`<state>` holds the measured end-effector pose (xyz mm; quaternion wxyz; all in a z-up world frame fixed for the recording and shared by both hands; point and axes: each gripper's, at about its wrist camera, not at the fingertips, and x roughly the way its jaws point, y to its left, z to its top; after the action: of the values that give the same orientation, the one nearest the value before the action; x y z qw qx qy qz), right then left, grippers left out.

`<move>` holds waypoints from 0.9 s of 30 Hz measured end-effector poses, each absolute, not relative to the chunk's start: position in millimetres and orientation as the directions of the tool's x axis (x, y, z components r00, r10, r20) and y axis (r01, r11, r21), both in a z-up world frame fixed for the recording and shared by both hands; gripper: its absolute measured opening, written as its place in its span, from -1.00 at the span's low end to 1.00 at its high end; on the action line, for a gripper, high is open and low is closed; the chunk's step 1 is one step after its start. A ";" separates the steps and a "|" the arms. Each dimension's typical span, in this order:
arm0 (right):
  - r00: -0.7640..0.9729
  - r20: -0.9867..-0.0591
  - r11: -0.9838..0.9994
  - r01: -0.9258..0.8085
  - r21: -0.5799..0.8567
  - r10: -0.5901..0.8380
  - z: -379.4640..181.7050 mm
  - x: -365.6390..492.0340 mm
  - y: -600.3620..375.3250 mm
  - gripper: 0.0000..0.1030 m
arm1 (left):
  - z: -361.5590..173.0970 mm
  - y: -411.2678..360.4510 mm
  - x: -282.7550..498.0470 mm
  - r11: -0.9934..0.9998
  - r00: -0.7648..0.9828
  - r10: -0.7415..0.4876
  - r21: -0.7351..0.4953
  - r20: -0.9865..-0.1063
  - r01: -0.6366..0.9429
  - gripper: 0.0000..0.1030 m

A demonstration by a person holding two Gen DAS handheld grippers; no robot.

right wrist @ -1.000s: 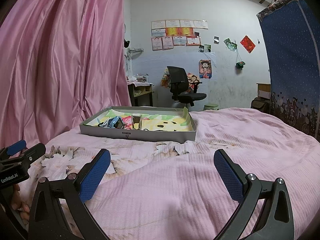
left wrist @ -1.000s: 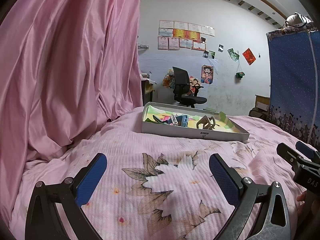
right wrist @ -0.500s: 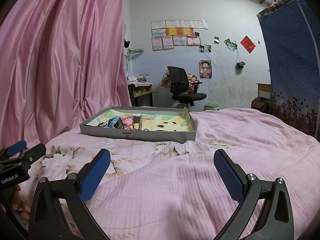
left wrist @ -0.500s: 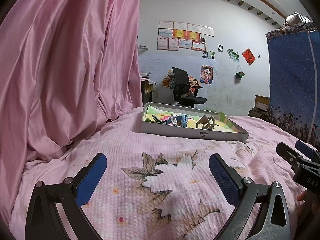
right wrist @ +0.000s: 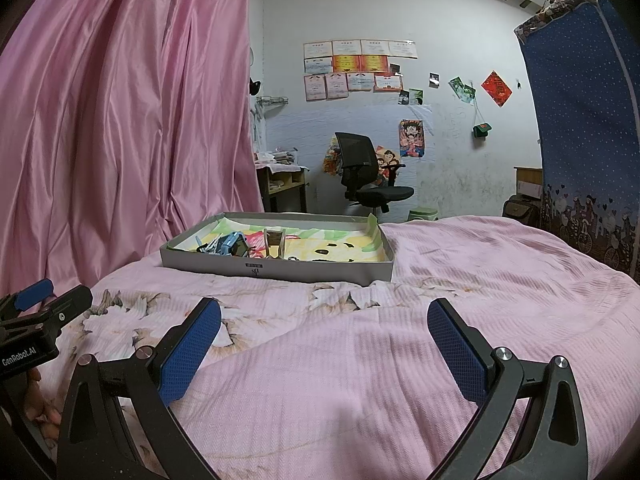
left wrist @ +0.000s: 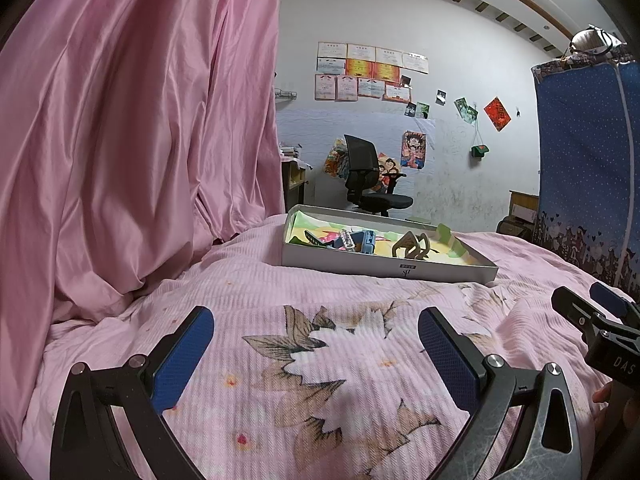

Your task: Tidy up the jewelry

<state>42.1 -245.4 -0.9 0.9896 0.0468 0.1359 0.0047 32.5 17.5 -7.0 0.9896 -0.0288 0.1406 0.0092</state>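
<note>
Shallow grey tray (left wrist: 390,270) resting on a pink flowered bedspread (left wrist: 320,344), ahead of both grippers and well apart from them. Inside the tray, on a colourful liner: a tan claw hair clip (left wrist: 412,245), a blue clip (left wrist: 368,240) and a beaded piece (left wrist: 347,239), bunched toward the tray's left half.

Left gripper (left wrist: 316,344) spread wide, holding nothing, low over the bedspread. Right gripper (right wrist: 324,340) likewise spread wide and empty.

Only from the left wrist: the right gripper's body at the right edge, lettered "DAS". Only from the right wrist: the left gripper's body at the left edge, lettered "GenRobot.AI", fingertips of a hand (right wrist: 38,404) beneath it, plus small dark pieces (right wrist: 332,250) in the tray's right half.

Small dark label on the tray's front wall, too small to read.
</note>
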 end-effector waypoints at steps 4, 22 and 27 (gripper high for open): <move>0.963 -0.269 0.996 0.003 0.094 0.022 -0.9 42.0 -245.4 0.97 | -7.2 17.6 32.7 0.998 0.960 0.009 -0.053 -0.278 -0.025 1.00; 0.963 -0.269 0.996 0.003 0.092 0.022 -0.8 42.0 -244.8 0.97 | -7.5 16.0 32.1 0.998 0.961 0.010 -0.051 -0.277 -0.025 1.00; 0.963 -0.269 0.996 0.003 0.092 0.022 -0.9 42.1 -244.4 0.97 | -7.7 16.1 32.2 0.998 0.961 0.009 -0.051 -0.277 -0.024 1.00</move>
<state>42.1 -244.4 -0.9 0.9896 0.0459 0.1362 0.0048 32.2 16.1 -7.7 0.9898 -0.0270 0.1398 0.0084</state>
